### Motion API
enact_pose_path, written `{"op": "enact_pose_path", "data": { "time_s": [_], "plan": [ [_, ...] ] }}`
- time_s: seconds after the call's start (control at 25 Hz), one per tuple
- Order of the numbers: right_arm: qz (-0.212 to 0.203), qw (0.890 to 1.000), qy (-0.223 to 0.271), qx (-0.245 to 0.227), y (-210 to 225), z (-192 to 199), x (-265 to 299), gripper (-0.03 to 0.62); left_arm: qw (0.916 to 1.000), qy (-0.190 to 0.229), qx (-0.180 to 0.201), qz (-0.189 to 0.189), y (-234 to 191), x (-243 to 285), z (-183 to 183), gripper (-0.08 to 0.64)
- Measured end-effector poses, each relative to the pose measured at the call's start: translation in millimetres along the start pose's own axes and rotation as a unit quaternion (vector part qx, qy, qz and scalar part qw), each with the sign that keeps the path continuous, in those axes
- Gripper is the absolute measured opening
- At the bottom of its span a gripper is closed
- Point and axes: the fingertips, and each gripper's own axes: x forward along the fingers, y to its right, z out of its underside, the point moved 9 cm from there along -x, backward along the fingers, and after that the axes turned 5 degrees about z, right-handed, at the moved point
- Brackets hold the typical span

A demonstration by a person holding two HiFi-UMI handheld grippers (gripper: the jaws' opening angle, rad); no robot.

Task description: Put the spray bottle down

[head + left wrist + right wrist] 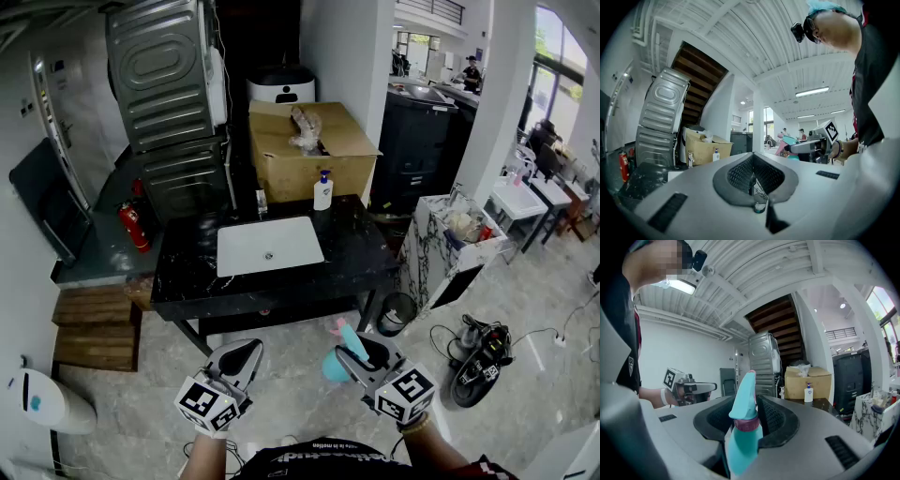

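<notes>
Above the floor point(131, 389) in the head view, the right claw point(364, 356) grips the teal spray bottle point(336, 366), well short of the black bench point(187, 281); carry it over bare top beside the sink point(269, 246). Left gripper view: the left claw point(752, 180) is closed, empty; keep it clear. Right gripper view: jaws clamp near the pink collar point(746, 423); release only once the base rests

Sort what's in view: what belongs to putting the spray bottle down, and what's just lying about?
Job in hand: spray bottle, gripped in the right tongs; black counter ahead, a likely place to set it.

Lying about: left tongs, shut and empty; cardboard box; pump bottle; fire extinguisher.
</notes>
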Motion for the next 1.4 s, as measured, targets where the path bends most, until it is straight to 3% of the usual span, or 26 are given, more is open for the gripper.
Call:
{"op": "enact_pose_path", "data": {
  "time_s": [0.48, 0.72, 1.4],
  "plan": [
    [-0.012, 1.0, 0.002, -0.009, -4, -1, 1, 0.166, 1.0, 0.001, 0.0, -0.004, 2, -5, 1, 0.015],
    [-0.016, 1.0, 0.003, 0.009, -5, -2, 7, 0.166, 1.0, 0.0, 0.0, -0.007, -3, -12, 4, 0.014],
    [0.021, 1.0, 0.008, 0.017, -33, 1, 43, 0.163, 1.0, -0.001, -0.002, 0.007, -49, -39, 12, 0.015]
  ]
}}
